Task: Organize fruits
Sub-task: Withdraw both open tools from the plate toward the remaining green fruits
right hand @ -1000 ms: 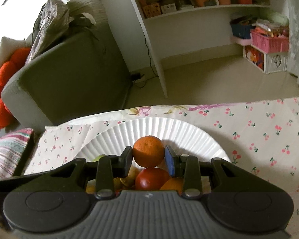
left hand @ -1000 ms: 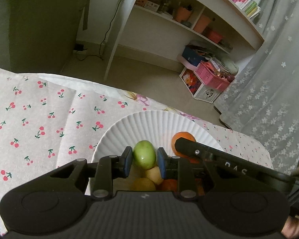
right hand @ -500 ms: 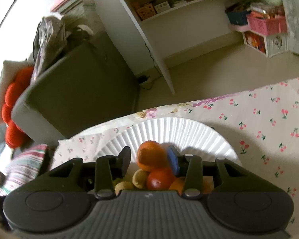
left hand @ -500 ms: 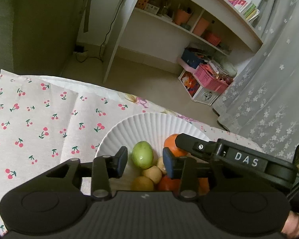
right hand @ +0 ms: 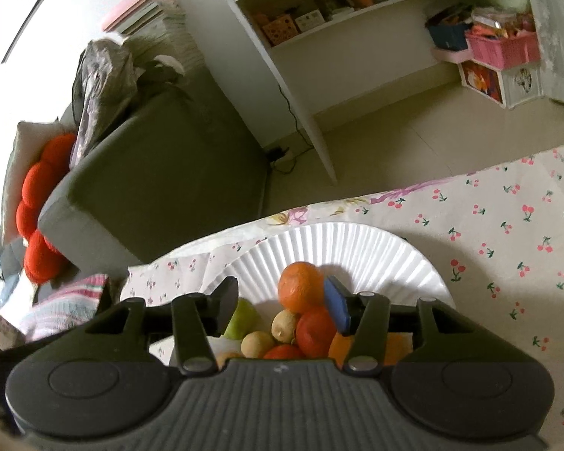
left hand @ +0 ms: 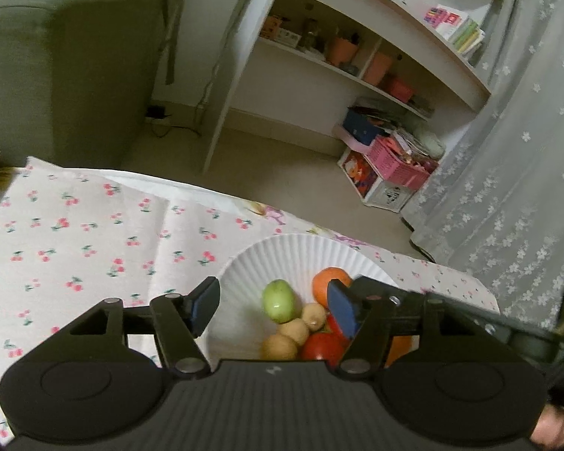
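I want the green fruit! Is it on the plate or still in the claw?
On the paper plate. The green fruit lies free among other fruit.

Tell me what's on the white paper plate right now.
The paper plate holds a pile: a green fruit, an orange, small yellowish fruits and red ones. The near part of the pile is hidden behind both gripper bodies.

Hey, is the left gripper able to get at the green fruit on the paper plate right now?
Probably yes. The left gripper has its jaws opening with nothing between them, and the green fruit sits just ahead in the gap on the paper plate, its top and left side clear; small yellowish fruits crowd its right.
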A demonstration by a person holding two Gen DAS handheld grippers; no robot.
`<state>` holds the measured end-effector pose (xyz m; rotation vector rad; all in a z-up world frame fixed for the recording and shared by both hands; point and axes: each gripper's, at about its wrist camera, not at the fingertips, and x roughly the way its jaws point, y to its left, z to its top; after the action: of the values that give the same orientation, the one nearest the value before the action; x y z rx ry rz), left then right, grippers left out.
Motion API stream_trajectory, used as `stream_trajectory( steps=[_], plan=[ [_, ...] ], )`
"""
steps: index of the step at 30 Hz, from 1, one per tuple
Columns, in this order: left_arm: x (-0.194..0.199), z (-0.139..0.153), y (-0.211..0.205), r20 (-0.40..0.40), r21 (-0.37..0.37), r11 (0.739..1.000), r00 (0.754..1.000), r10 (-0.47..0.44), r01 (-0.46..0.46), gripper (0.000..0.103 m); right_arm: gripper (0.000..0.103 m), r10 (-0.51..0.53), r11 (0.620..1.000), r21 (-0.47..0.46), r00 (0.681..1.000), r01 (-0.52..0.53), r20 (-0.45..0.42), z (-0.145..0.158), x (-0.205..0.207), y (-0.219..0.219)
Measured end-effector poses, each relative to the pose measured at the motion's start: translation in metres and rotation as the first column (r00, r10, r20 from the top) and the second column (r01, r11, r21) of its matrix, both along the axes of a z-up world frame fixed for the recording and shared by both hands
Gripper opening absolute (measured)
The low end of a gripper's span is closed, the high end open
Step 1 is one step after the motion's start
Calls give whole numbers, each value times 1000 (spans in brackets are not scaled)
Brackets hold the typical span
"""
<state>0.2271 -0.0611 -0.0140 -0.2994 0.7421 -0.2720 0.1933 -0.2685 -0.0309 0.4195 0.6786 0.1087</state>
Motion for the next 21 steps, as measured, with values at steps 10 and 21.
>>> stream_trajectory(
  steps=[10, 21],
  plan=[
    [-27, 6, 22, 10, 189, 981, 999, 50, -50, 59, 48, 94, 973, -216, 995, -82, 42, 25, -35, 43],
    [-64, -3, 25, 31, 392, 919, 998, -51, 35, 59, 49, 223, 911, -359, 975, -203, 15, 27, -76, 95]
  ],
)
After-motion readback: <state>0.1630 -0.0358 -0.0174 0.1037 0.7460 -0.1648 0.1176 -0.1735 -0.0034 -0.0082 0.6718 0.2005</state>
